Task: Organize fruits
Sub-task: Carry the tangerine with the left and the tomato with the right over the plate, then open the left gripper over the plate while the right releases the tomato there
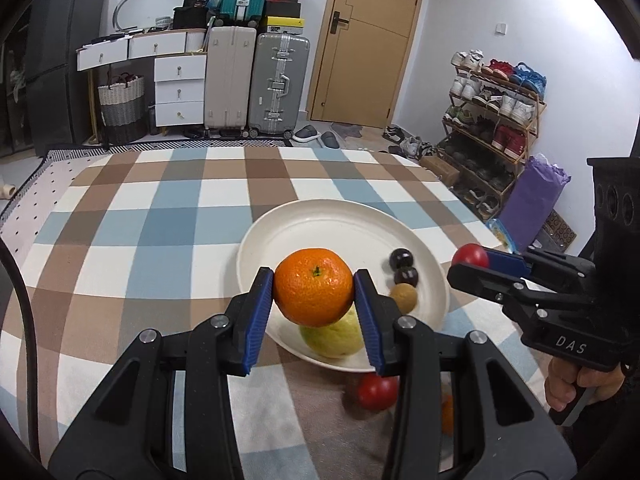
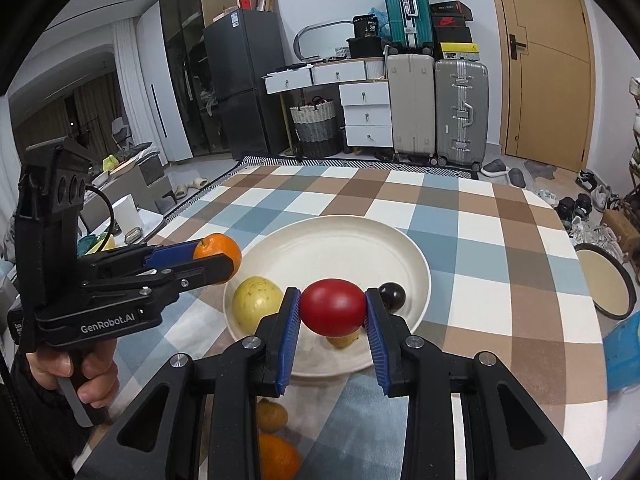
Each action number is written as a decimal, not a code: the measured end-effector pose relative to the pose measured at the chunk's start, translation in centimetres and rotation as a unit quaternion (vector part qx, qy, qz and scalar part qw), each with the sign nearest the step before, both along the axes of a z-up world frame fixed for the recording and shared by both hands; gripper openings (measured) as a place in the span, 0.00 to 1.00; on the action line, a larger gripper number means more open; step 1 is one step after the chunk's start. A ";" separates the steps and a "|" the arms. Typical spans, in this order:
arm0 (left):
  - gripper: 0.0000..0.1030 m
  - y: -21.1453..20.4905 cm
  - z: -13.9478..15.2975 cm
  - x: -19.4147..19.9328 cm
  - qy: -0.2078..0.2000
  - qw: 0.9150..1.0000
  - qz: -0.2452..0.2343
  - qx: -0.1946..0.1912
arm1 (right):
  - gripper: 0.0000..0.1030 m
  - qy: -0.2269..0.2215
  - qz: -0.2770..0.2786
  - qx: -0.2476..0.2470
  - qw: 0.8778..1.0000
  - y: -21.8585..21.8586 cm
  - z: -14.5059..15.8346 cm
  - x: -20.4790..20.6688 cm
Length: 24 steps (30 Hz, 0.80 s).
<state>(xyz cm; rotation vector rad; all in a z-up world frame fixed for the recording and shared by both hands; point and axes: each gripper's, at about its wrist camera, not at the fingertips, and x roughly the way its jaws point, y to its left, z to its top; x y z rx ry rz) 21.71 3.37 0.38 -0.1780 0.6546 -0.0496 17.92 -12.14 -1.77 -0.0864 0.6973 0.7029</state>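
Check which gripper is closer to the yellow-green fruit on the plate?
Left. The left gripper, shut on the orange, sits right above the yellow-green fruit. The right gripper, shut on a red fruit, is off to that fruit's right.

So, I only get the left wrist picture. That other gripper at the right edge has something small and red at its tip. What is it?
Observer: A smooth red tomato, seen whole here. The right gripper has it clamped between its blue pads, above the round white plate.
Operator: Is anything lying on the table that I miss?
Observer: Yes, a brownish-yellow round fruit on the checked cloth, on the near side of the plate.
Operator: And what holds the gripper I look through?
Observer: A person's hand, wrapped round the handle of the left gripper, which grips the round orange mandarin.
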 end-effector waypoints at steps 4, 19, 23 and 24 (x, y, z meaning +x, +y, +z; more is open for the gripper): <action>0.37 1.1 -1.1 1.2 0.013 1.000 0.007 -0.006 | 0.32 0.016 0.002 0.009 1.000 0.5 -1.5 0.9; 0.37 2.6 -3.5 2.9 0.027 0.999 0.021 -0.014 | 0.32 0.024 0.017 -0.016 0.999 2.5 -3.0 2.4; 0.37 2.6 -3.6 3.2 0.024 0.999 0.017 -0.018 | 0.34 0.038 0.007 -0.011 0.999 2.3 -3.2 2.8; 0.37 2.5 -3.5 3.1 0.023 0.999 0.015 -0.019 | 0.37 0.037 0.004 -0.011 0.999 2.1 -3.1 2.8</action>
